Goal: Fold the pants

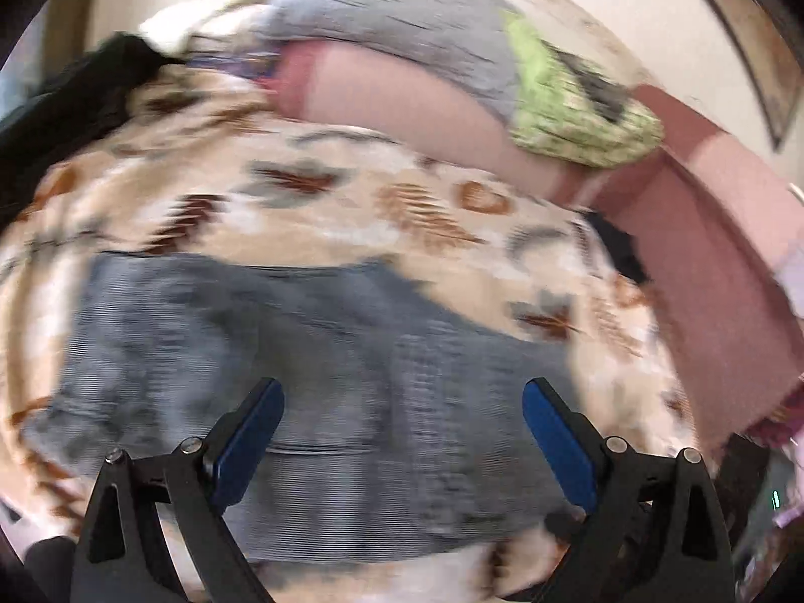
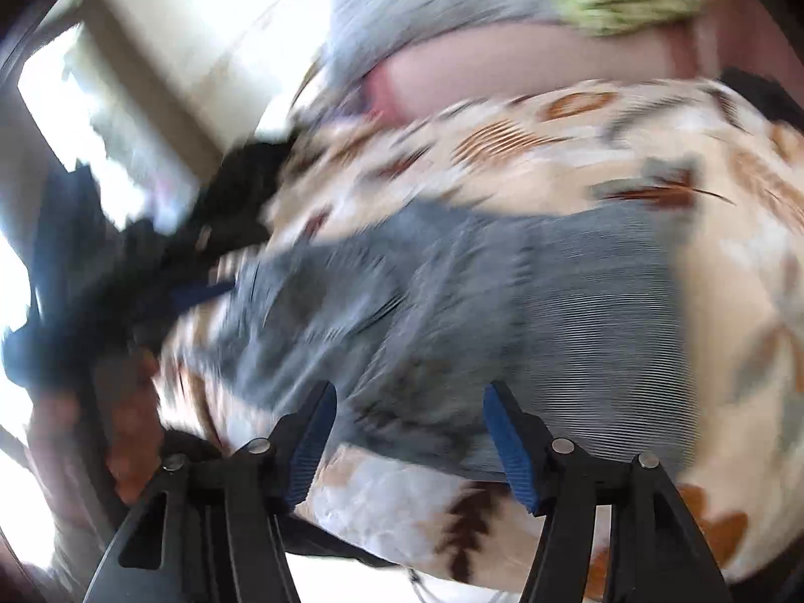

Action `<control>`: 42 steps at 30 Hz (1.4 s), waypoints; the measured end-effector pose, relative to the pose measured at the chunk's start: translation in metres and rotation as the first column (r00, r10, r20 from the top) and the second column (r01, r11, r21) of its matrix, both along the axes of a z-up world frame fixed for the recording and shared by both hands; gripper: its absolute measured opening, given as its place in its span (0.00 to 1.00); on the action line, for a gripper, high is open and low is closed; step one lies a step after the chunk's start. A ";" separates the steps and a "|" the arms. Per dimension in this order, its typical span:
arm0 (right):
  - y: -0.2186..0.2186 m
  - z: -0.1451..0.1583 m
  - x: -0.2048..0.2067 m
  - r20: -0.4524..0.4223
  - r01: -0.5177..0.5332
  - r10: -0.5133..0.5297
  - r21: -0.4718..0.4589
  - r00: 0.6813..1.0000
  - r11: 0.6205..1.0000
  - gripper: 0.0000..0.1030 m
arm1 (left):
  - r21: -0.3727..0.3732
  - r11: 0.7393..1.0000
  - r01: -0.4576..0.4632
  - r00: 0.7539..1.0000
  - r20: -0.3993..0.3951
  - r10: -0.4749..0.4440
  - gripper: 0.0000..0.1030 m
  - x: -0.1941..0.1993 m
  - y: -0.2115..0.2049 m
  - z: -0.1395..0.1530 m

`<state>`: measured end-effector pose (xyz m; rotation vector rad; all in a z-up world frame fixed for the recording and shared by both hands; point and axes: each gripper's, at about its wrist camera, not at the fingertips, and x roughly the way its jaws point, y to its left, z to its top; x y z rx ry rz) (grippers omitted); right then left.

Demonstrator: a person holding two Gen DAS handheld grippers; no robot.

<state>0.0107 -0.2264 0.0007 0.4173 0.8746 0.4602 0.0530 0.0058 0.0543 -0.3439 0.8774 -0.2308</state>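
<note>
Grey-blue pants (image 1: 281, 352) lie folded on a beige patterned blanket (image 1: 352, 191); both views are motion-blurred. My left gripper (image 1: 402, 392) hangs above the near part of the pants, open, with nothing between its blue pads (image 1: 251, 447). In the right wrist view the same pants (image 2: 502, 301) spread across the middle, and my right gripper (image 2: 409, 397) is open over their near edge, holding nothing. The other gripper shows as a dark blurred shape (image 2: 201, 296) at the pants' left end.
A grey pillow (image 1: 402, 15), a pink pillow (image 1: 402, 95) and a green patterned cloth (image 1: 578, 100) lie at the far side of the bed. Dark clothing (image 1: 90, 85) sits far left. A dusty-pink cover (image 1: 728, 251) runs along the right. A bright window (image 2: 100, 125) is left.
</note>
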 end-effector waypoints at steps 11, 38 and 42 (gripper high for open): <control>-0.086 -0.082 0.009 -0.262 0.176 -0.064 0.430 0.963 0.885 0.66 | -0.310 0.950 0.039 0.953 -0.273 -0.128 0.93 0.011 -0.031 -0.056; -0.094 -0.087 0.011 -0.244 0.148 -0.034 0.466 0.969 0.872 0.66 | -0.154 0.984 -0.094 0.964 -0.262 0.051 0.10 -0.027 -0.055 -0.057; -0.089 -0.072 0.010 -0.254 0.138 -0.040 0.382 0.966 0.914 0.66 | -0.069 0.992 -0.109 0.947 -0.312 0.082 0.10 -0.030 -0.061 -0.089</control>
